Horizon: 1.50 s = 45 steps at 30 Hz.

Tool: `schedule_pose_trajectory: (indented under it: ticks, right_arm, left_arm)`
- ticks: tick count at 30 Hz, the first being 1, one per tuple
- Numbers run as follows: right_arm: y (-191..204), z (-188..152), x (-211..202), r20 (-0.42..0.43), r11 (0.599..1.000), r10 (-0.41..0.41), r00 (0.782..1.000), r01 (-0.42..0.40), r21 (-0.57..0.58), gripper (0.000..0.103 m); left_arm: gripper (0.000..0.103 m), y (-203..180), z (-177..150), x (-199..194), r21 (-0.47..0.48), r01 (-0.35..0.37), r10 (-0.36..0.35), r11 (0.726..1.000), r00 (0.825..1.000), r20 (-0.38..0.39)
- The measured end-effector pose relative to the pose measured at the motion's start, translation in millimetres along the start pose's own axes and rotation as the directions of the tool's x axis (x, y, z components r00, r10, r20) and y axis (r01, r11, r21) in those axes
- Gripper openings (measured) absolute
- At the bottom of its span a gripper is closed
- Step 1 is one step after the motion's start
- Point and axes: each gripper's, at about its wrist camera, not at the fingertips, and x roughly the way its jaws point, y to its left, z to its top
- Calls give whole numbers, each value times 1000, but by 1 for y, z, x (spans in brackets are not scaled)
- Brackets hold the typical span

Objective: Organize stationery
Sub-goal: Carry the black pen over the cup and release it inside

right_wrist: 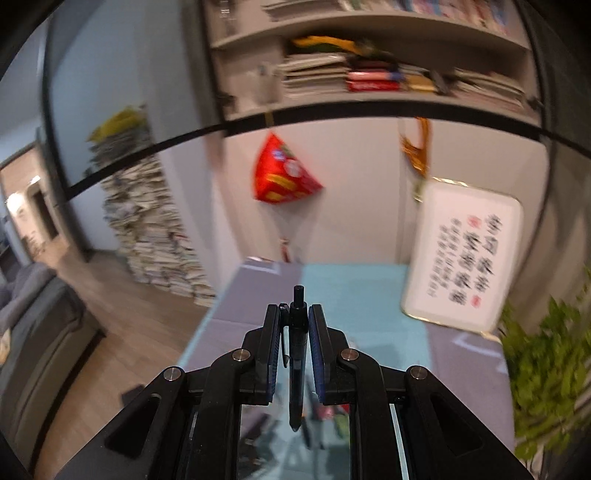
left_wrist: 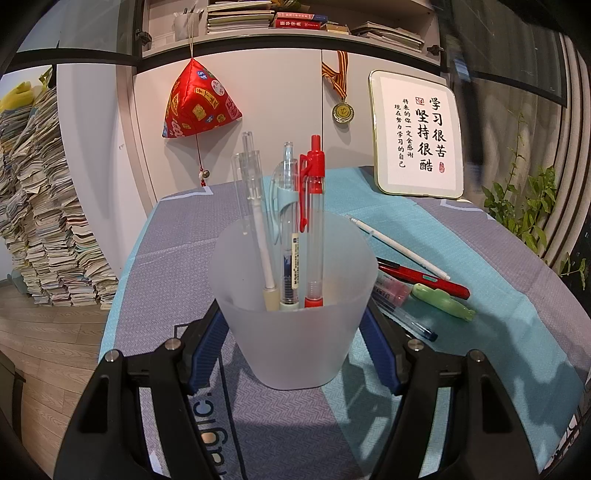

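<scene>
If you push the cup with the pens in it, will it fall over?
Probably fairly easily. The cup narrows toward its base, and three tall pens stick out well above its rim, so it looks top-heavy. For now the left gripper clamps its sides, which likely steadies it.

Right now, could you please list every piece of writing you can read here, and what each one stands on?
"学习很苦 坚持很酷": large brush characters on the framed sign.
"agic.": partial print on the table mat.
Too small or blurred: the sign's smaller columns, the red pouch, the book spines, the pen label.
</scene>
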Motion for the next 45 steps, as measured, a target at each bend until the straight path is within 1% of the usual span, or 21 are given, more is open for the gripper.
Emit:
schedule_pose_trajectory:
  ticks: [2,6,11,22,32,45]
  right_arm:
    - [12,-1,11,-10,1000,21,1000,-22,-18,16]
    - [23,-4,35,-43,998,68,997,-68,-4,16]
    - [27,-10,59,-75,998,62,995,-62,1,16]
    - [25,-32,76,-129,996,88,988,-87,10,16]
    - [18,-50,88,-189,994,104,976,-98,40,16]
    - [19,-60,96,-240,993,113,964,-106,42,16]
  left_arm:
    - [69,0,0,0,0,0,0,1000,1000,0]
    - [69,0,0,0,0,0,0,1000,1000,0]
    - [69,0,0,0,0,0,0,1000,1000,0]
    - [69,0,0,0,1,0,0,1000,1000,0]
    - [69,0,0,0,1,0,0,1000,1000,0]
    - [69,0,0,0,1,0,0,1000,1000,-1]
